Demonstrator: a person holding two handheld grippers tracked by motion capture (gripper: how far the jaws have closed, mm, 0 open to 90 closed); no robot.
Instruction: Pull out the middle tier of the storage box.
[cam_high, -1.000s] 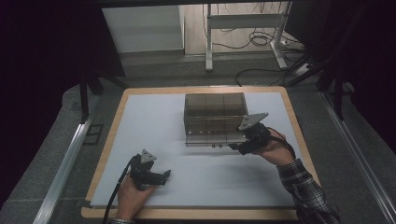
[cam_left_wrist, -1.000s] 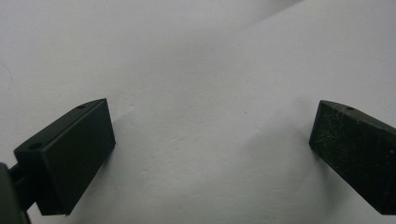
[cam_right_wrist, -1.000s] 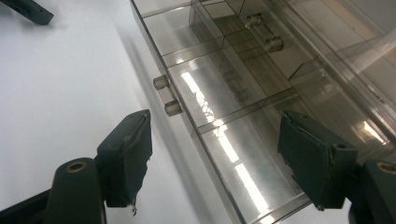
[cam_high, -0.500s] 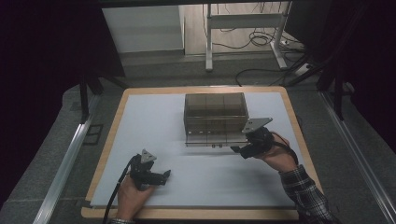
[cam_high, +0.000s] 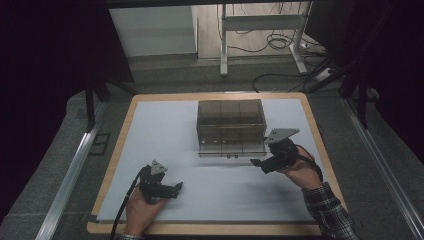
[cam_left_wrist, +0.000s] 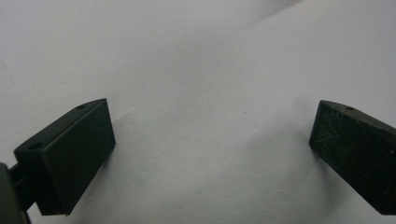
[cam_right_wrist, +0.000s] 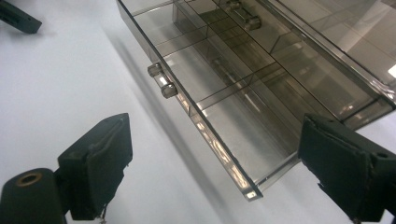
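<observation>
A smoky clear drawer box (cam_high: 230, 117) stands mid-table on the white sheet (cam_high: 165, 130). Its bottom drawer (cam_high: 231, 150) sticks out toward me; in the right gripper view this drawer (cam_right_wrist: 243, 88) looks empty, with dividers and a clear knob handle (cam_right_wrist: 162, 83). My right gripper (cam_high: 260, 162) sits open just off the drawer's front right corner, and in its own view the right gripper (cam_right_wrist: 217, 140) has that corner between its spread jaws without touching it. Down at the near left, my left gripper (cam_high: 175, 189) rests open and empty; its own view shows the left gripper (cam_left_wrist: 210, 126) over bare sheet.
The sheet lies on a wooden board (cam_high: 125, 135) with a raised rim. Dark floor, metal rails (cam_high: 70, 175) and table legs with cables (cam_high: 270, 45) surround it. One jaw of the left gripper (cam_right_wrist: 16, 16) appears at the far top left of the right gripper view.
My right gripper has drawn back a little toward the near edge, away from the box front. The left gripper has stayed put.
</observation>
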